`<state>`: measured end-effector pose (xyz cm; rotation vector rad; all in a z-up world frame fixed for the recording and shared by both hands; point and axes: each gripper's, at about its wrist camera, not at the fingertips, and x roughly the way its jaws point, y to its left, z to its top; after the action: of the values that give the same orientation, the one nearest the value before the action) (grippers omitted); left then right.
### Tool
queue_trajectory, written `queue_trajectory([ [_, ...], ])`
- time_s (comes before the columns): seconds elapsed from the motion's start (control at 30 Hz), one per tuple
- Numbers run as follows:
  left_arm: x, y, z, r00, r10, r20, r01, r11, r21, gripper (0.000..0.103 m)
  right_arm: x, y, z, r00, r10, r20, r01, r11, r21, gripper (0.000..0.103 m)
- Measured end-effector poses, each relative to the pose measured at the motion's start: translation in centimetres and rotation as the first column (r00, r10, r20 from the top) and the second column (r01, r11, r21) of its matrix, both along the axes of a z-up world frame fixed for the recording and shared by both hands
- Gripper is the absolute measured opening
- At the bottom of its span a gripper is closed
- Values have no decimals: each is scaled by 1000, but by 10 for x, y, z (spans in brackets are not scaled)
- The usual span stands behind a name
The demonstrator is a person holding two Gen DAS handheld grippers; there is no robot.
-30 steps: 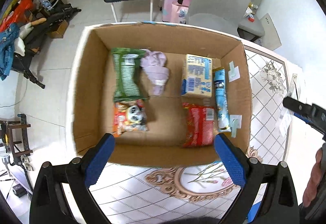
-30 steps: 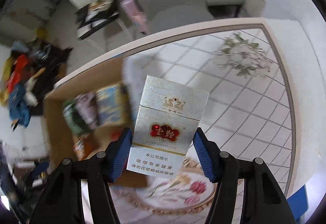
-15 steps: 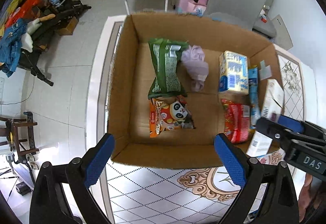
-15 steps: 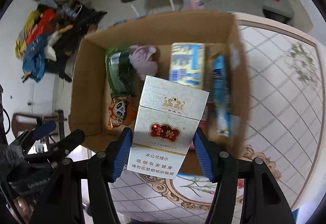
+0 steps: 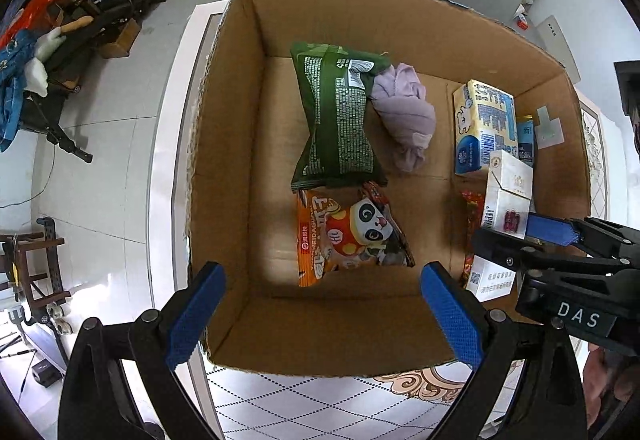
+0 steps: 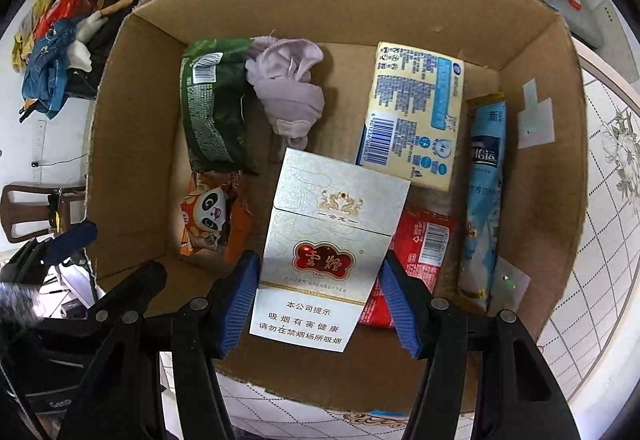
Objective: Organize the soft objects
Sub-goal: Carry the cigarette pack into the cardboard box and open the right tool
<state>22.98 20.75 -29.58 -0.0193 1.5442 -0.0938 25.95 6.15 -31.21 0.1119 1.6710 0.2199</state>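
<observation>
The right claw (image 6: 320, 296) squeezes a white cigarette pack (image 6: 328, 252) and holds it up over the cardboard box (image 6: 132, 144). The left claw (image 5: 320, 316) hangs wide open with nothing in it, near the box's front edge. Snack bags, a purple cloth (image 6: 288, 88) and a tissue pack (image 6: 416, 112) already lie inside. I think only this pack is left to drop in.

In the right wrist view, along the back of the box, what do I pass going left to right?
green snack bag → lilac cloth bundle → yellow and blue tissue pack → light blue sachet.
</observation>
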Motion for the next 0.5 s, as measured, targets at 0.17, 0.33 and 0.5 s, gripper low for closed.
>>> queue_trajectory([
  [0.17,1,1,-2,1000,1,-10,-1,1000,-13,100,5,3,-16,999,9,-44,-9,1000,9,65],
  [0.33,1,1,8,1000,6,5,-6,1000,-23,100,0,-2,-10,999,0,-33,0,1000,-11,82],
  [0.5,-1,-3,24,999,16,34,-15,999,-32,100,-9,-19,18,999,-20,24,22,996,-90,89],
])
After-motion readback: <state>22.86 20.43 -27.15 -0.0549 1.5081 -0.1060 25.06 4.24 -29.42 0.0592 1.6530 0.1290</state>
